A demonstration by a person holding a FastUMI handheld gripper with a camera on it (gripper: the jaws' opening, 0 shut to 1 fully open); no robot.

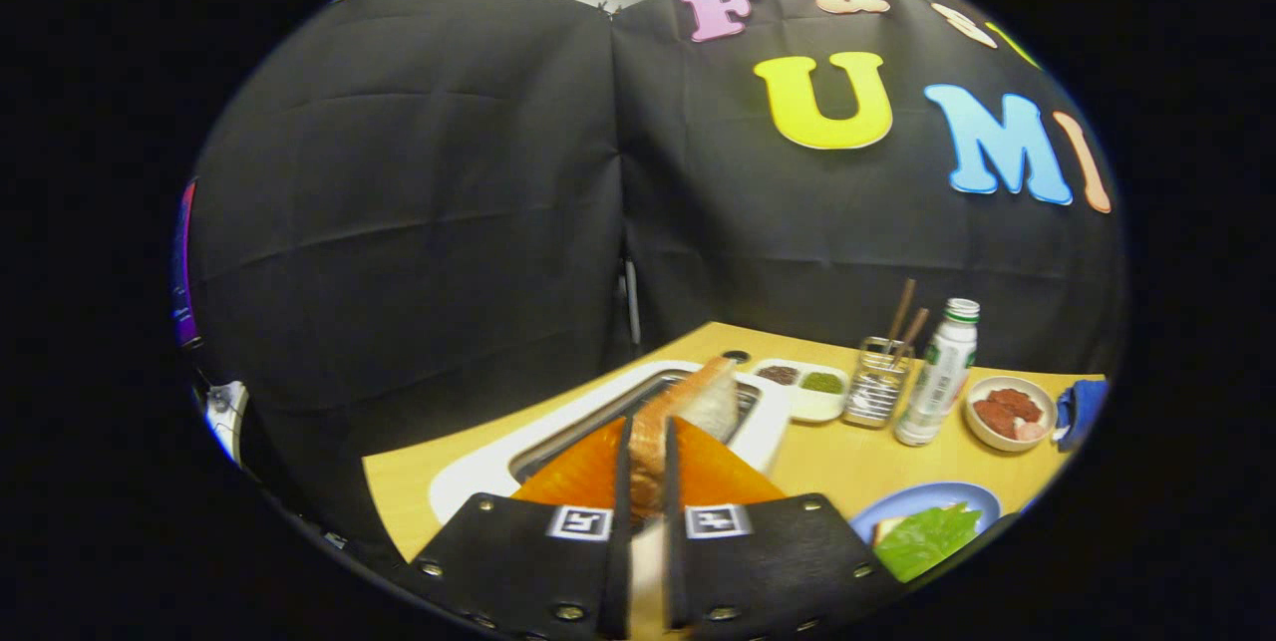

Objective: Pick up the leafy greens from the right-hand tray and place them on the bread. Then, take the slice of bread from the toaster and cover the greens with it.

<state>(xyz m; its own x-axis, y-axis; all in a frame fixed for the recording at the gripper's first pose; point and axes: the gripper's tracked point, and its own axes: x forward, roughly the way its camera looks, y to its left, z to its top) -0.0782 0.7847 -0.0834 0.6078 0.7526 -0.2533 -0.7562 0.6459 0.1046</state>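
Note:
A slice of bread (688, 412) stands on edge between my fingers, just above the slot of the white toaster (478, 472). My gripper (646, 457) is shut on the slice, with both fingers pressing its flat sides. To the right of the fingers lies a blue plate (927, 499) with a green leaf (927, 539) spread over a slice of bread, of which only a corner shows beside the leaf.
Beyond the toaster sit a small white tray (812, 390) with dark and green condiments, a glass holder with sticks (877, 387), a white bottle (937, 377), a bowl of red-brown food (1012, 412) and a blue cloth (1082, 412). The wooden table's edge runs along the left.

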